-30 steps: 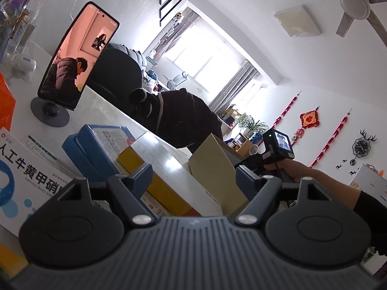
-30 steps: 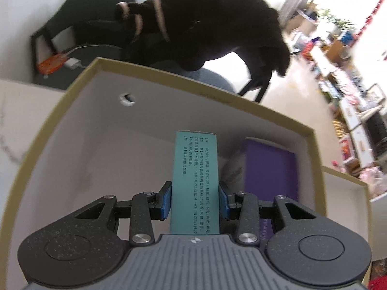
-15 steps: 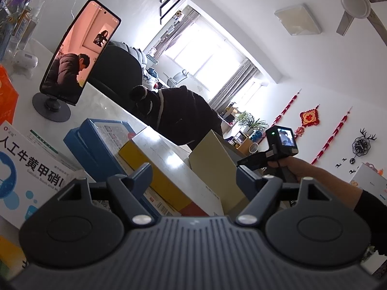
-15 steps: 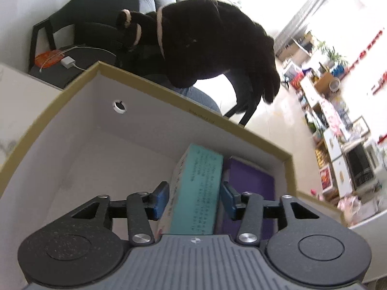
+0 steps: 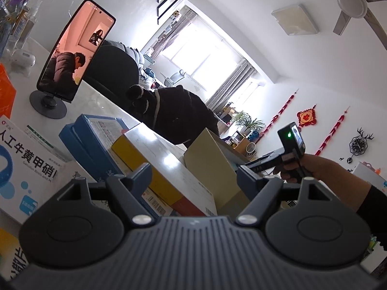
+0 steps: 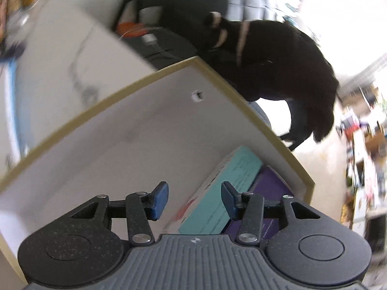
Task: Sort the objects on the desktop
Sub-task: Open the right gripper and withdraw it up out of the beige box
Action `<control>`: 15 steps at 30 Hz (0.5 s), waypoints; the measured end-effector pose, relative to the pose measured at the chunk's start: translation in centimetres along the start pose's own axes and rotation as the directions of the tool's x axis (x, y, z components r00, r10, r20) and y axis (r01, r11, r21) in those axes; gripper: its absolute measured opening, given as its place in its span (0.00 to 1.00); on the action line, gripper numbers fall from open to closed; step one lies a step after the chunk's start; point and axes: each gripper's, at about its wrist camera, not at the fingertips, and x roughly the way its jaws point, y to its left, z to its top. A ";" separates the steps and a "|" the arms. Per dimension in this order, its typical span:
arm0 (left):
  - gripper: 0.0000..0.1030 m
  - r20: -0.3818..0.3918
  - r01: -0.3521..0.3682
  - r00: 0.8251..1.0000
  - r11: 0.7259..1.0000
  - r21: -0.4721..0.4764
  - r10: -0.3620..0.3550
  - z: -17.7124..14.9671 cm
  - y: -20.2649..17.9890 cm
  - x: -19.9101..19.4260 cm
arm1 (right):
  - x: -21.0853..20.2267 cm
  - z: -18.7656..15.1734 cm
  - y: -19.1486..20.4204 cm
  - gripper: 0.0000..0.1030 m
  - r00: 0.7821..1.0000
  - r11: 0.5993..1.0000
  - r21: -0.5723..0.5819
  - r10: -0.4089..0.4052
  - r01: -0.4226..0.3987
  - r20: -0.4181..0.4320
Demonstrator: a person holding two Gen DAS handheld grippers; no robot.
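Observation:
In the right wrist view a teal box (image 6: pixel 225 188) lies inside the white-lined cardboard box (image 6: pixel 135 130), beside a purple box (image 6: pixel 268 193). My right gripper (image 6: pixel 194 198) is open above them, holding nothing. In the left wrist view my left gripper (image 5: pixel 193 176) is open over a stack of medicine boxes: a yellow and white box (image 5: pixel 159 166), a blue box (image 5: pixel 96 140) and a white box with blue print (image 5: pixel 26 169). The cardboard box (image 5: pixel 208 164) stands just beyond, with the right gripper's handle (image 5: pixel 287 149) in a hand above it.
A phone on a round stand (image 5: pixel 72 55) stands on the white table (image 5: pixel 96 101) at the left. An orange box (image 5: pixel 6 94) sits at the far left edge. A chair with a black coat (image 6: pixel 266 58) is behind the table.
My right gripper let go of the teal box, which now lies in the cardboard box next to the purple one. The right gripper then drew back and swung left. My left gripper barely moved.

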 end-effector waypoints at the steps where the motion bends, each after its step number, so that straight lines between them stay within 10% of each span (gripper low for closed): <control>1: 0.76 0.000 0.001 1.000 1.000 0.001 -0.001 0.0 0.0 0.0 | 0.2 -0.1 0.3 0.48 1.000 1.000 -0.021 -0.003 0.003 -0.007; 15: 0.76 -0.007 -0.015 1.000 1.000 -0.009 0.015 -0.2 0.4 0.3 | 3.2 -1.2 1.6 0.52 0.990 0.978 -0.189 -0.104 0.085 -0.091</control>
